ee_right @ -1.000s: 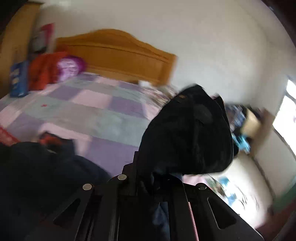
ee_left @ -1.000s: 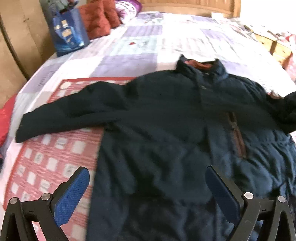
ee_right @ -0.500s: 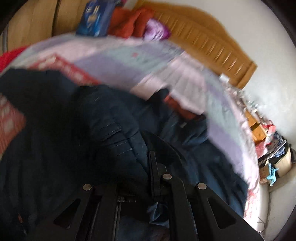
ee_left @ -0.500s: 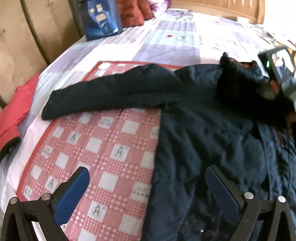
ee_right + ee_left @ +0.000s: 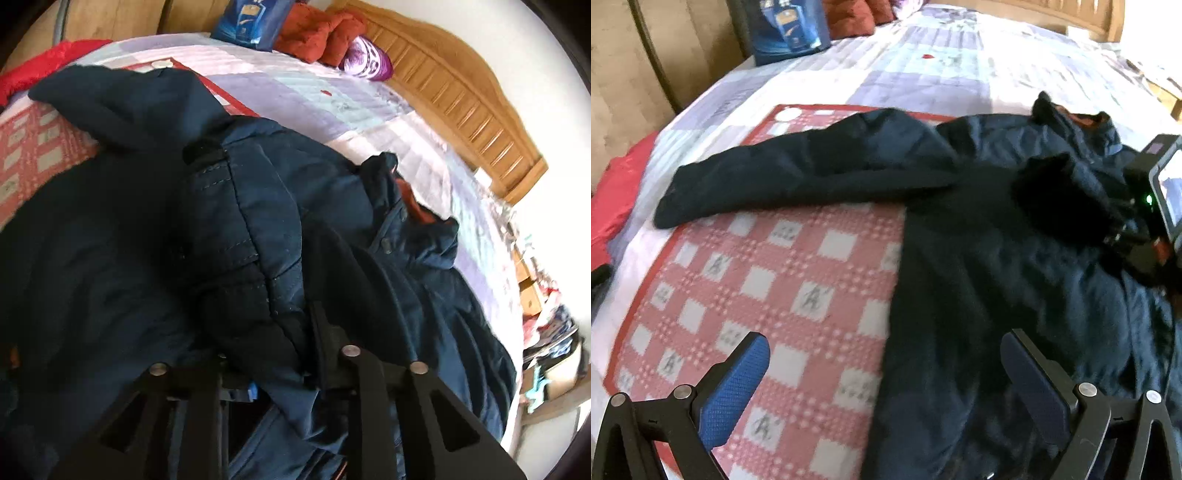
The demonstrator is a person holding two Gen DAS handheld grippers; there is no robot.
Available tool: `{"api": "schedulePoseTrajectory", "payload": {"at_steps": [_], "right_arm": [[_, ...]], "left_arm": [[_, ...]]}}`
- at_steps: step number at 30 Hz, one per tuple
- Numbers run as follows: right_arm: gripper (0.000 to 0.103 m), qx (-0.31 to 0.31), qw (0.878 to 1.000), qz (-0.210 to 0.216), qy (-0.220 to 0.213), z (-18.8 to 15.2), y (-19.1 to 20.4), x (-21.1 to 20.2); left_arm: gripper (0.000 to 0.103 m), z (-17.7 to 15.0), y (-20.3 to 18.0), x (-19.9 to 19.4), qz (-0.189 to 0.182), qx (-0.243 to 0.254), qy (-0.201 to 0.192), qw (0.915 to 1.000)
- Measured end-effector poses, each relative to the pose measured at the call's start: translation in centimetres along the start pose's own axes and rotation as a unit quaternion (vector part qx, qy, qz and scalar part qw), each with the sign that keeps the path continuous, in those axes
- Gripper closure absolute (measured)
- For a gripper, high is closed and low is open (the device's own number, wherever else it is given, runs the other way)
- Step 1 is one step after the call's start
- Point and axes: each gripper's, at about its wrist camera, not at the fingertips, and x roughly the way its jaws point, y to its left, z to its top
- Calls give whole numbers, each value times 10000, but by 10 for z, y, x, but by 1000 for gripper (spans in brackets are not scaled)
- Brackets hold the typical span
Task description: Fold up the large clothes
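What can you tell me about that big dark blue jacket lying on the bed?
The navy jacket looks padded, with stitched quilting, a stand-up collar lined in rust orange and snap buttons down the front. It lies front up, partly on a red checked mat and partly on the patchwork quilt. One sleeve stretches flat to the side; the other sleeve's cuff is folded over the chest, pinched in the right gripper. The left gripper hovers open above the hem.
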Motion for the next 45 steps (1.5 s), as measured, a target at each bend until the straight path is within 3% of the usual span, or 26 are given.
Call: {"api": "schedulePoseTrajectory", "payload": {"at_steps": [1, 3, 4, 5, 6, 9, 11, 13, 16, 20, 23, 25, 27, 30, 34, 37, 39, 42, 45], "right_arm": [[71, 119, 9998, 156, -39, -2, -4, -7], [42, 285, 9985, 473, 42, -4, -10, -17], [36, 388, 9964, 746, 56, -5, -13, -24], [23, 461, 9941, 981, 26, -4, -16, -30], [18, 577, 9902, 1267, -91, -3, -19, -42], [18, 895, 9798, 1761, -319, -1, -34, -67], [18, 1102, 9798, 1593, -493, -7, -51, -81], [18, 1294, 9833, 1137, -579, -23, -78, -89], [18, 1554, 9871, 273, -280, -55, -126, -78], [18, 2068, 9775, -359, 211, -93, -193, -51], [18, 2273, 9713, -566, 423, -107, -225, -25], [18, 2648, 9592, -617, 776, -129, -251, 5], [12, 3264, 9409, -275, 860, -159, -276, 25], [3, 3652, 9277, -230, 738, -185, -286, 33], [3, 3390, 9382, -428, 552, -188, -274, 32], [3, 3354, 9394, -474, 527, -188, -273, 26], [3, 3045, 9472, -882, 484, -180, -261, 15], [3, 2559, 9597, -1157, -33, -158, -251, -18], [3, 2332, 9663, -1002, -420, -133, -241, -34]], "left_arm": [[0, 6, -6, 1, -28, 33, -34, 10000], [0, 18, -17, 1, -79, 84, -97, 9999], [0, 26, -24, 2, -128, 94, -131, 9998], [0, 32, -29, 3, -157, 98, -156, 9997], [0, 42, -37, 4, -189, 99, -196, 9996], [0, 67, -59, 8, -268, 78, -329, 9991], [0, 81, -76, 12, -356, 113, -392, 9985], [0, 90, -95, 17, -433, 211, -441, 9979], [0, 100, -131, 37, -644, 319, -423, 9965], [0, 107, -187, 80, -862, 514, -355, 9943], [0, 115, -217, 120, -669, 742, -316, 9945], [0, 120, -224, 154, -375, 811, -188, 9958], [0, 116, -218, 199, -131, 799, 276, 9963], [0, 112, -201, 221, -558, 452, 409, 9966], [0, 106, -209, 220, -342, 803, 34, 9962], [0, 109, -203, 223, -458, 692, 93, 9965], [0, 110, -205, 218, -418, 726, 142, 9964], [1, 118, -210, 202, -211, 725, 208, 9969], [0, 132, -218, 168, -363, 677, -329, 9965]]}}
